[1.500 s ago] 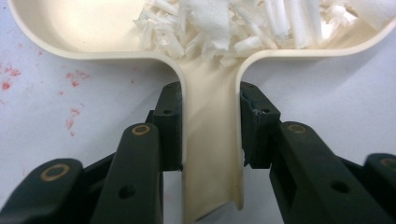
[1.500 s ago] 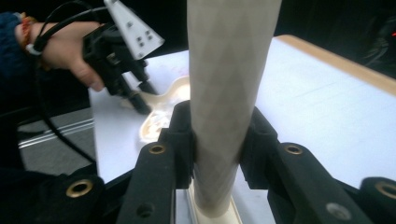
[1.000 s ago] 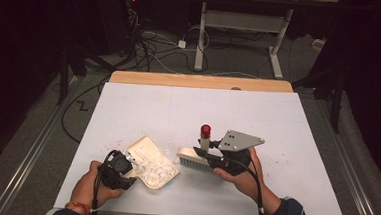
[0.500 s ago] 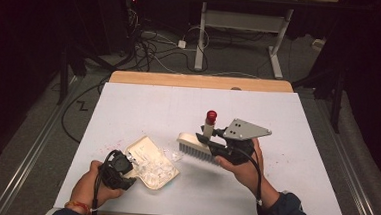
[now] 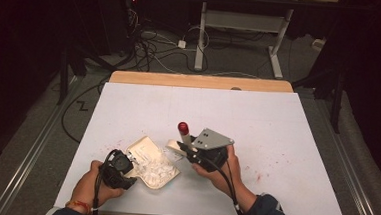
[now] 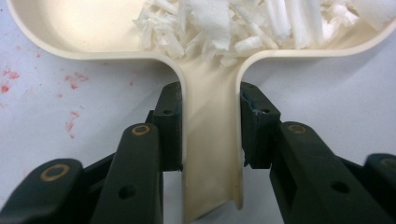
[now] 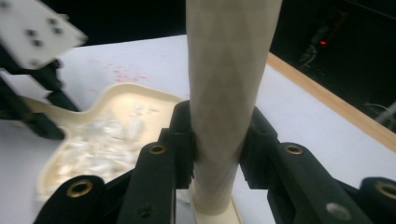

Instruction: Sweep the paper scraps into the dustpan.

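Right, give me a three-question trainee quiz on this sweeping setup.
1. True or false: the left gripper is shut on the dustpan handle.
2. What lies in the dustpan? A) red beads B) white paper shreds C) coins
3. Fill in: the right gripper grips the brush by its ____.

Key: 1 true. 2 B, the white paper shreds. 3 handle, pale with a red end.
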A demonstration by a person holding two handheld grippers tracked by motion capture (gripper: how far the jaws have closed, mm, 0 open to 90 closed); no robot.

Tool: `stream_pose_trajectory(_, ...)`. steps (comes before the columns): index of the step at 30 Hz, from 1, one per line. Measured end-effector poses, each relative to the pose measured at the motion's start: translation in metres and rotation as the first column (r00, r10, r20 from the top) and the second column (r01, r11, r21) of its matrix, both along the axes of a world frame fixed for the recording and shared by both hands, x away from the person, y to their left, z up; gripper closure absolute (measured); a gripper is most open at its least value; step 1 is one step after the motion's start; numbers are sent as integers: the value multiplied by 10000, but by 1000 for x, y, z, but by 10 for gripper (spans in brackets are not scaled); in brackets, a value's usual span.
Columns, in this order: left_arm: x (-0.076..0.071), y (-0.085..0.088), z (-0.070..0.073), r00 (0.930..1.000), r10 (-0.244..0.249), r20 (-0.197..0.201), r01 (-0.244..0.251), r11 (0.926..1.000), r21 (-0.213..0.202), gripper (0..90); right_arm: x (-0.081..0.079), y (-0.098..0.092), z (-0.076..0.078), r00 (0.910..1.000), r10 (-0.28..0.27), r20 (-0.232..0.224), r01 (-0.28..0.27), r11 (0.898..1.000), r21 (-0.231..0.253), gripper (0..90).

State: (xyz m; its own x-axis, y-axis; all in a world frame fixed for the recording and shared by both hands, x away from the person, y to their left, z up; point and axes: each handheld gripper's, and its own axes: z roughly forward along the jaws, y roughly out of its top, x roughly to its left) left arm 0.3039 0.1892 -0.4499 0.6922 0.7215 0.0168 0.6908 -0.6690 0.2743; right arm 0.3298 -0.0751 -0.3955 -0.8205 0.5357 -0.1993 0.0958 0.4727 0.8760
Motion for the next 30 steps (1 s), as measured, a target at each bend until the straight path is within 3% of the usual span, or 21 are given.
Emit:
stream_pose_trajectory(6,0,2,0,10000,6,-23,-6,10000,-68,632,-12,20,1,9961,833,-274,-826,9963,236,713)
stream_pose_trajectory(11,-1,3,-1,10000,74,-30,-74,9999,-154,632,-12,20,9,9903,1308,-468,-1268,9886,808,713)
stream_pose_trajectory(14,-1,4,-1,10000,60,-67,-61,9999,-132,633,-9,17,13,9910,1308,-267,-1277,9871,969,713)
stream_pose_trajectory(19,-1,5,-1,9999,70,-81,-72,9998,-196,632,5,11,24,9945,1050,53,-1047,9843,1418,712)
stream_pose_trajectory(27,-1,6,-2,9999,140,-96,-143,9994,-312,632,40,16,20,9971,-65,763,-8,9955,945,712)
stream_pose_trajectory(30,-1,6,-2,9998,152,-112,-156,9993,-341,632,51,22,12,9958,-159,903,89,9970,768,712)
